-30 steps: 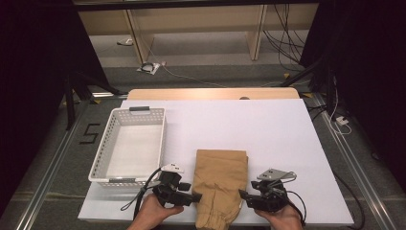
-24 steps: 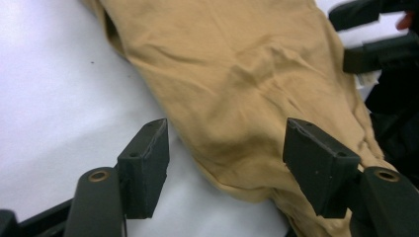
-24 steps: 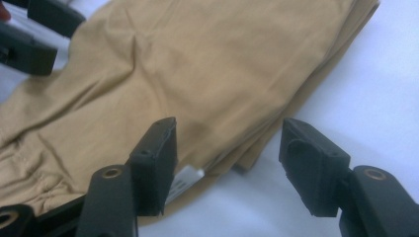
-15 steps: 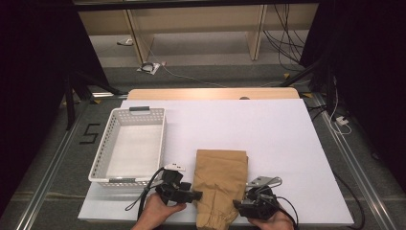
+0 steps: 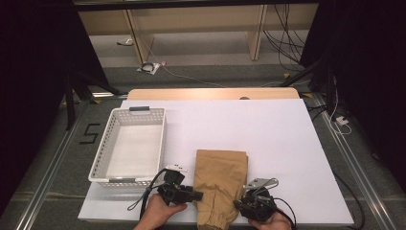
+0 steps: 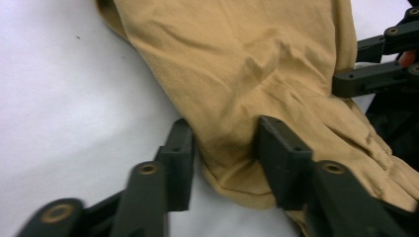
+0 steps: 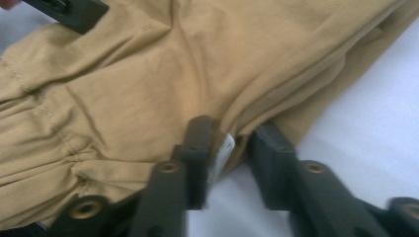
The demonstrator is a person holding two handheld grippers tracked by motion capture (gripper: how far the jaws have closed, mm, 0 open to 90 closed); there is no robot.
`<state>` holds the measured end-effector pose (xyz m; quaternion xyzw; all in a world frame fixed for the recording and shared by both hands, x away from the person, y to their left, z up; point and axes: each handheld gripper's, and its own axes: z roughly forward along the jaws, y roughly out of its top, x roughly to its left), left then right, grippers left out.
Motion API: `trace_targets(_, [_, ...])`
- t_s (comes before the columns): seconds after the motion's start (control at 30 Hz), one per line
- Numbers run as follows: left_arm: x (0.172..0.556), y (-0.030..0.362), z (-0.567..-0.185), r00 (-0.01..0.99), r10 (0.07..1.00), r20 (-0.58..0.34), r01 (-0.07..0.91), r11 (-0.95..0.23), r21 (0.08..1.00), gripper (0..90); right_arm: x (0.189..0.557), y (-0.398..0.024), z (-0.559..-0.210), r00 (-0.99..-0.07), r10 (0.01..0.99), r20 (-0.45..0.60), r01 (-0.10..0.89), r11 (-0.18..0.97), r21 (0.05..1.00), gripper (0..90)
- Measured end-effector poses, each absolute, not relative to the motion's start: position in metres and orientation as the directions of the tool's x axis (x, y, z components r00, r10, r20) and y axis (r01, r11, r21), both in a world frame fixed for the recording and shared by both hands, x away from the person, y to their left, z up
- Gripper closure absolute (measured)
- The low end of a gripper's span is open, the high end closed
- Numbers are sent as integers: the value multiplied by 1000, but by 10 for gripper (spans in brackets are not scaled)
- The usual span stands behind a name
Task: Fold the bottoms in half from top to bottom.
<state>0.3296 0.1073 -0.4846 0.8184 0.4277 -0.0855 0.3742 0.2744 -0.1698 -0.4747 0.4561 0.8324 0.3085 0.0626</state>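
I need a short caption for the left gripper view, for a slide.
Left gripper closing on the edge of the folded tan garment lying on the white table.

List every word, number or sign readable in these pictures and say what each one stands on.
"5": black tape figure on the grey floor left of the white perforated plastic basket.
Small white tag at the edge of the folded tan cloth garment: too blurred to read.
No other text is visible on the white table sheet or the black grippers.
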Motion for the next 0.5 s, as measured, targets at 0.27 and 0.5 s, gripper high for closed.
trace_targets(0.27, [328,106,-480,636,628,-448,744,-347,571,870,275,-174,-468,-594,780,195,701,383,601,843])
trace_targets(0.5, [331,107,-472,641,608,-469,736,-313,601,886,278,-184,-459,-583,784,214,692,342,635,850])
